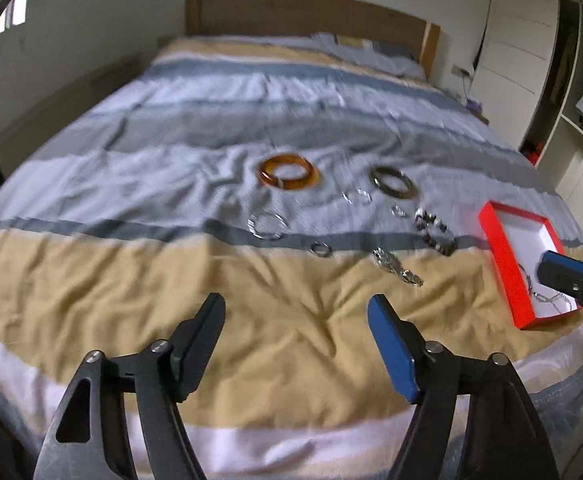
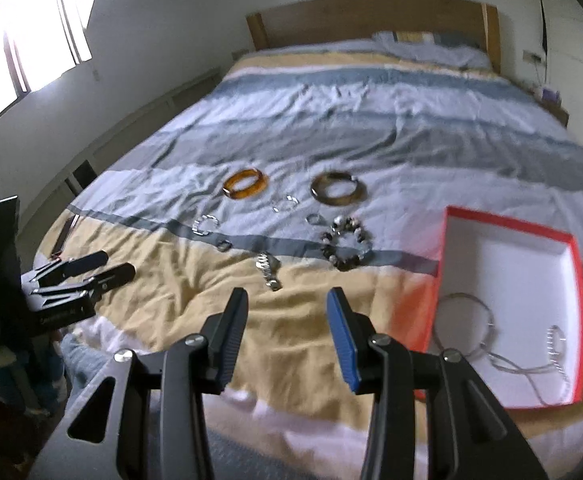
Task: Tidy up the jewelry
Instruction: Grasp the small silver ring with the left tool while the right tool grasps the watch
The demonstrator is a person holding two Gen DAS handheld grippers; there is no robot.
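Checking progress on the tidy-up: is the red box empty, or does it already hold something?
Not empty. The open red box holds a thin silver chain necklace on its white floor; the rest of the floor is bare.

Small silver rings (image 1: pixel 320 249) motion-blurred — detail unreadable

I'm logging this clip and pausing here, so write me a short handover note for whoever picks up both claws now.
Left claw: open, nothing between its fingers, over the yellow band of the bedspread.
Right claw: open, empty, just left of the red box.
Done: thin necklaces lie in the box.
Left on the bed: amber bangle, dark bangle, beaded bracelet, metal watch, several small silver rings and hoops.
Next, probably: pick these up one by one and put them in the box.
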